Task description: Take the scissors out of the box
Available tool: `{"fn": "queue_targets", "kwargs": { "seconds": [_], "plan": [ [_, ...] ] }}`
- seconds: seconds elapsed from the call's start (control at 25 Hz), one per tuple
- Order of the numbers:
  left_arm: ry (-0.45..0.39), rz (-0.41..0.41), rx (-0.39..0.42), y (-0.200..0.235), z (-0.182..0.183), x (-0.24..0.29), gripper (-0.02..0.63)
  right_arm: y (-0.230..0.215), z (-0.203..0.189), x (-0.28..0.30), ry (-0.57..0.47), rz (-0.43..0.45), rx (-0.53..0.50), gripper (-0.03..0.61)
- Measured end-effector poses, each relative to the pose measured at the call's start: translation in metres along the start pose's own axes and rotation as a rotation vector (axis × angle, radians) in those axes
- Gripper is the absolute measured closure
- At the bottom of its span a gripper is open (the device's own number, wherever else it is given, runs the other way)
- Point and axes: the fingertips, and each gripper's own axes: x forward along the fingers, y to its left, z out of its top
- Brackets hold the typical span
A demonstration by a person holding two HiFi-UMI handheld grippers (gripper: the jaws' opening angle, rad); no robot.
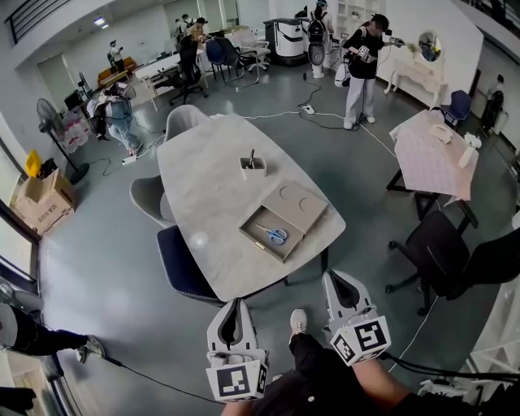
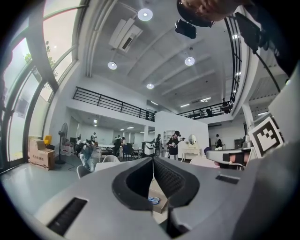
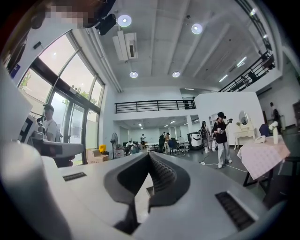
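Scissors [image 1: 272, 235] seen in box [image 1: 297, 208] at near right edge of table [image 1: 203, 179]. Left gripper [image 1: 237, 303], right gripper [image 1: 332, 277] held clear of it, jaws pressed together, empty.

You are in a big open-plan workspace, half office and half lab. A polished grey floor [image 1: 106, 268] runs wide under a high ceiling with round recessed lights [image 2: 145, 14] and a ceiling air-conditioning unit [image 2: 124, 33]. A railed mezzanine [image 2: 108, 101] overlooks the hall, and tall windows [image 3: 70, 70] line one side. Swivel office chairs [image 1: 439, 252] stand around your pale tabletop [image 1: 203, 187], and more desks [image 1: 162, 69] sit near the far wall. Cables [image 1: 307, 109] trail across the floor, a pedestal fan [image 1: 49, 114] and cardboard boxes [image 1: 41, 199] stand by the glass, and several people [image 1: 361, 61] are busy at separate stations.
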Motion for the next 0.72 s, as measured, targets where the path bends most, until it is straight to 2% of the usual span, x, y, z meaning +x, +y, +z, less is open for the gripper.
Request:
{"fn": "queue_targets", "kwargs": {
  "seconds": [0.72],
  "plan": [
    [0.007,0.046,-0.001,0.021,0.013,0.132,0.597,-0.060,0.007,0.128,-0.003,0.046,0.019,0.583]
  ]
}}
